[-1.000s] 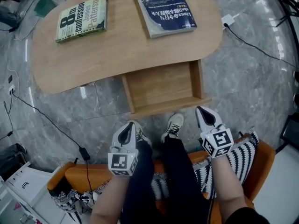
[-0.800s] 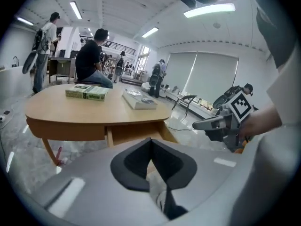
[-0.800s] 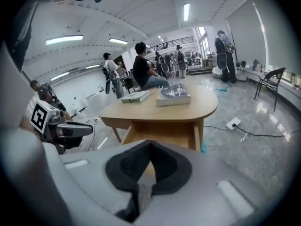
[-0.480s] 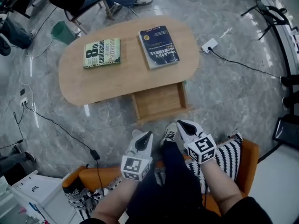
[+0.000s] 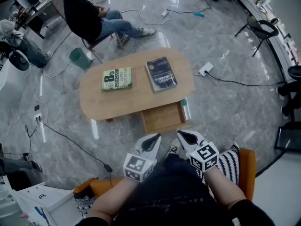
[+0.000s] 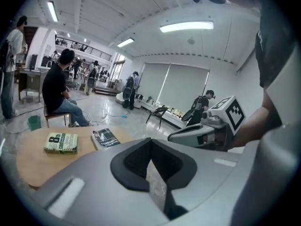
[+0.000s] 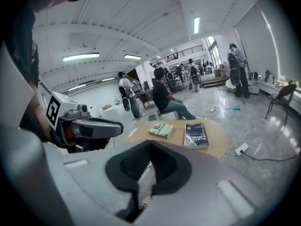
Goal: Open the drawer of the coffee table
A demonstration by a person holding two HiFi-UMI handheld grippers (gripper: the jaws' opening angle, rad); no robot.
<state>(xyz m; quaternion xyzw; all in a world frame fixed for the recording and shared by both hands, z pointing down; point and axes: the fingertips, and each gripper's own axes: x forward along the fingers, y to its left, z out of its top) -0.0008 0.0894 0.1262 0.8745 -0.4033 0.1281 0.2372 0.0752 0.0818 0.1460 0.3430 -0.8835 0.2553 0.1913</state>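
The oval wooden coffee table (image 5: 117, 102) stands on the grey floor, with its drawer (image 5: 163, 118) pulled out toward me and showing a bare wooden bottom. Both grippers are held high above my lap, well short of the drawer. My left gripper (image 5: 155, 137) is shut with nothing in it. My right gripper (image 5: 181, 133) is also shut and empty, close beside it. In the left gripper view the shut jaws (image 6: 150, 142) point over the table (image 6: 28, 161). In the right gripper view the shut jaws (image 7: 150, 147) point toward the table (image 7: 216, 145).
A green book (image 5: 116, 78) and a dark blue book (image 5: 161, 73) lie on the tabletop. A person sits on a chair (image 5: 89, 18) beyond the table, beside a green bin (image 5: 77, 58). Cables and a power strip (image 5: 205, 69) lie on the floor. An orange seat with a striped cushion (image 5: 235, 159) is behind me.
The view and both grippers have risen well above the table, which now looks smaller and farther off. The drawer stays pulled out. Both grippers stay shut and empty.
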